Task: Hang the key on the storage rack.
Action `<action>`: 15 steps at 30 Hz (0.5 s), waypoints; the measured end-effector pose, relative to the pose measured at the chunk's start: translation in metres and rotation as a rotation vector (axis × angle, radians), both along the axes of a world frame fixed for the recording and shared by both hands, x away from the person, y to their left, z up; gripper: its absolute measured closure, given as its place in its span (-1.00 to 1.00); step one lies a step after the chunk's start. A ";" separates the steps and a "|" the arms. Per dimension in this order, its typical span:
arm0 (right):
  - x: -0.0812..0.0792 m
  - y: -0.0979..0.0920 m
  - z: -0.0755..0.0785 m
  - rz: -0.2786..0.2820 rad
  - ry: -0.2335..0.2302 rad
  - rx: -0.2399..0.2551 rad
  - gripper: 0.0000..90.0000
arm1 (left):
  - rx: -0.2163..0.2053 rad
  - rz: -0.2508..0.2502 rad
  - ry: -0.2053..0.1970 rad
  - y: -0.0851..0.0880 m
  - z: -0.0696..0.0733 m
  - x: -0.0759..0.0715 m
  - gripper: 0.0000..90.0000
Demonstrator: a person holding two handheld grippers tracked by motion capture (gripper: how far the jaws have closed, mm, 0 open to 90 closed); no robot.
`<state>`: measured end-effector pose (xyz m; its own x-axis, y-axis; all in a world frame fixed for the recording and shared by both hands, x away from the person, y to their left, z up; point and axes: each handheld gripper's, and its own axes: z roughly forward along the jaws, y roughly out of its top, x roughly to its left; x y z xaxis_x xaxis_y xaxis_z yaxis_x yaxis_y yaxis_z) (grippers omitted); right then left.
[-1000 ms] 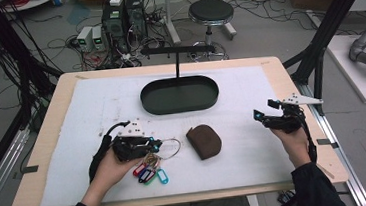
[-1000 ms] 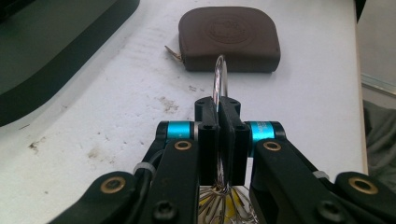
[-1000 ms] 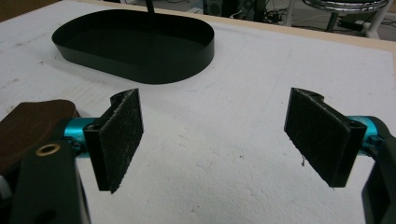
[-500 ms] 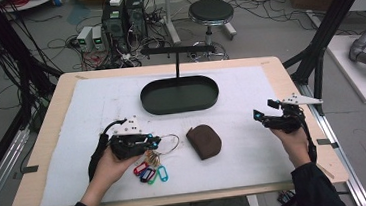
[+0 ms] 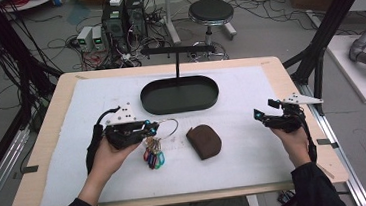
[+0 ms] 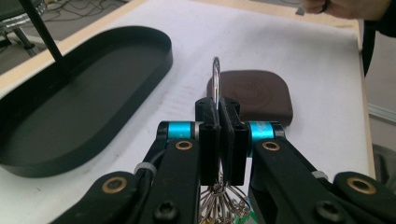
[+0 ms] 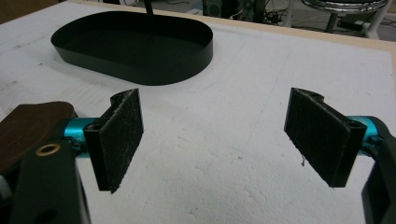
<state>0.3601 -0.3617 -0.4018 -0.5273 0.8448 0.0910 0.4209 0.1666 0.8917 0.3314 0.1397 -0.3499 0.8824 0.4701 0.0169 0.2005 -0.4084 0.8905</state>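
The high view looks forward and down from above the person's side of the table, far enough back to take in the whole white foam-covered tabletop (image 5: pixel 257 167), with the floor, cables and a stool across the top of the frame. The left gripper view sits close behind its own black jaws at bottom centre and faces low across the sheet towards the oval black metal tray (image 6: pixel 79 88) at the left of the frame and the brown rounded leather pouch (image 6: pixel 259 95) at centre. The right gripper view, equally low and close, faces the same tray (image 7: pixel 135 44) at upper left, the pouch (image 7: pixel 32 126) at its left edge. All three share tray (image 5: pixel 179 94) and pouch (image 5: pixel 204 141).
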 end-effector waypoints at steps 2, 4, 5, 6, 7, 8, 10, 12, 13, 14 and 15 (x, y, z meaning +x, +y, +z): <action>0.000 0.000 0.000 0.000 0.000 0.000 -0.55 | -0.007 0.006 -0.011 0.000 0.004 0.003 0.92; 0.000 0.000 0.000 0.000 0.000 0.002 -0.55 | -0.016 0.016 -0.024 0.000 0.009 0.005 0.92; 0.000 0.000 0.000 0.000 0.000 0.002 -0.55 | -0.023 0.019 -0.030 0.000 0.012 0.008 0.92; 0.000 0.000 0.000 0.000 0.000 0.001 -0.55 | -0.027 0.021 -0.034 0.000 0.013 0.009 0.92; 0.000 0.000 0.000 0.001 -0.001 0.001 -0.55 | -0.030 0.024 -0.036 0.000 0.016 0.010 0.92; 0.000 0.000 0.000 0.001 -0.002 0.001 -0.55 | -0.031 0.028 -0.043 -0.001 0.018 0.012 0.92; 0.000 0.000 0.000 0.001 -0.001 0.003 -0.55 | -0.032 0.035 -0.052 -0.002 0.024 0.015 0.92; 0.000 0.000 0.000 -0.001 -0.002 0.003 -0.55 | -0.034 0.044 -0.065 -0.002 0.029 0.018 0.92; 0.000 0.000 0.000 -0.001 -0.002 0.003 -0.55 | -0.039 0.047 -0.068 -0.002 0.030 0.019 0.92; 0.000 0.000 0.000 -0.001 -0.002 0.002 -0.55 | -0.043 0.050 -0.075 -0.002 0.033 0.021 0.92; 0.000 0.000 0.000 0.000 0.001 0.002 -0.55 | -0.046 0.054 -0.080 -0.002 0.035 0.022 0.92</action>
<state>0.3601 -0.3615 -0.4017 -0.5273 0.8446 0.0929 0.4215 0.1651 0.8917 0.3537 0.1379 -0.3150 0.8524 0.5190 0.0634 0.1490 -0.3575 0.9220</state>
